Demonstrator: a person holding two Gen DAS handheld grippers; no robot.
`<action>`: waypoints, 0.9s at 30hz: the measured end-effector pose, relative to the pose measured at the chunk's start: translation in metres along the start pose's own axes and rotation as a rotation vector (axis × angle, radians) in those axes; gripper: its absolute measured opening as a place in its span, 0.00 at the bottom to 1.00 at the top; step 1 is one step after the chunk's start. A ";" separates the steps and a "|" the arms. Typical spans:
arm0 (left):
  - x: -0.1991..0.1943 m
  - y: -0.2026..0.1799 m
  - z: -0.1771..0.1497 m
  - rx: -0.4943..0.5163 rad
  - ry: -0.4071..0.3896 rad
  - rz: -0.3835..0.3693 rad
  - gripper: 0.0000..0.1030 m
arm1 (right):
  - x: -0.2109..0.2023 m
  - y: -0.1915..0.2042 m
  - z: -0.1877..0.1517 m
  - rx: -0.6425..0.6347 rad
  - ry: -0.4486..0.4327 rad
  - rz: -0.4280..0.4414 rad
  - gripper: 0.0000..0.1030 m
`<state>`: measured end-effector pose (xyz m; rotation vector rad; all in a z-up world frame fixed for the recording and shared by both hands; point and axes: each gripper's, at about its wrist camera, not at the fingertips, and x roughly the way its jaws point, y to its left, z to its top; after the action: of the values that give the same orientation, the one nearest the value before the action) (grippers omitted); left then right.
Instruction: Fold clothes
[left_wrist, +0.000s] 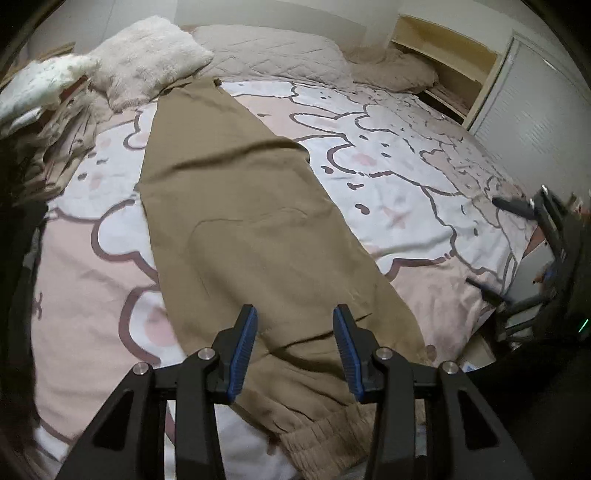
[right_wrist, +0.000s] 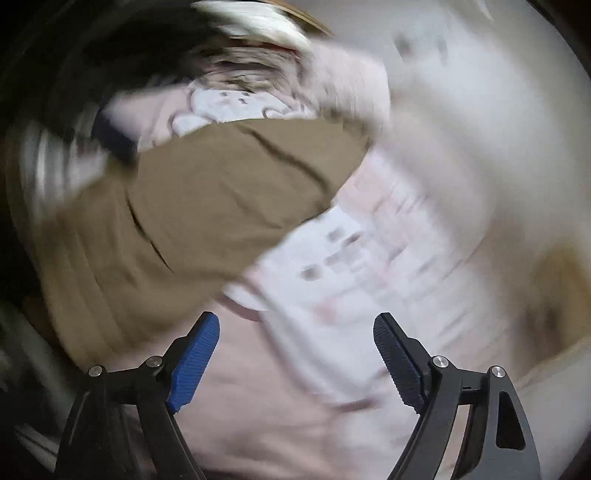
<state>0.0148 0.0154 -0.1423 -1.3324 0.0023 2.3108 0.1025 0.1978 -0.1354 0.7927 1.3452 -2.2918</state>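
Note:
A pair of tan trousers (left_wrist: 236, 206) lies lengthwise on the bed, folded leg on leg, with the gathered elastic waistband (left_wrist: 325, 439) at the near edge. My left gripper (left_wrist: 294, 317) is open and empty, just above the trousers near the waistband. My right gripper (right_wrist: 295, 325) is open and empty over the bed cover, to the right of the trousers (right_wrist: 207, 199); that view is blurred by motion. The right gripper also shows at the right edge of the left wrist view (left_wrist: 517, 251).
The bed cover (left_wrist: 406, 192) is pink and white with cartoon bears. A fluffy white pillow (left_wrist: 147, 59) and quilted beige pillows (left_wrist: 273, 51) lie at the head. Folded beige clothes (left_wrist: 62, 140) are stacked at the left. A shelf (left_wrist: 443, 59) stands at the far right.

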 end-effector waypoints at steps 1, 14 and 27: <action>0.000 0.000 -0.003 -0.019 0.005 -0.010 0.41 | -0.001 0.015 -0.009 -0.122 -0.021 -0.057 0.83; 0.042 -0.017 -0.049 -0.028 0.163 -0.032 0.41 | 0.003 0.147 -0.073 -0.776 -0.471 -0.283 0.83; 0.056 0.004 -0.046 -0.134 0.224 -0.120 0.41 | 0.010 0.190 -0.050 -0.848 -0.679 -0.427 0.83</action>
<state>0.0268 0.0232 -0.2136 -1.6066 -0.1586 2.0827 0.2160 0.1504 -0.2889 -0.5311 1.9586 -1.6676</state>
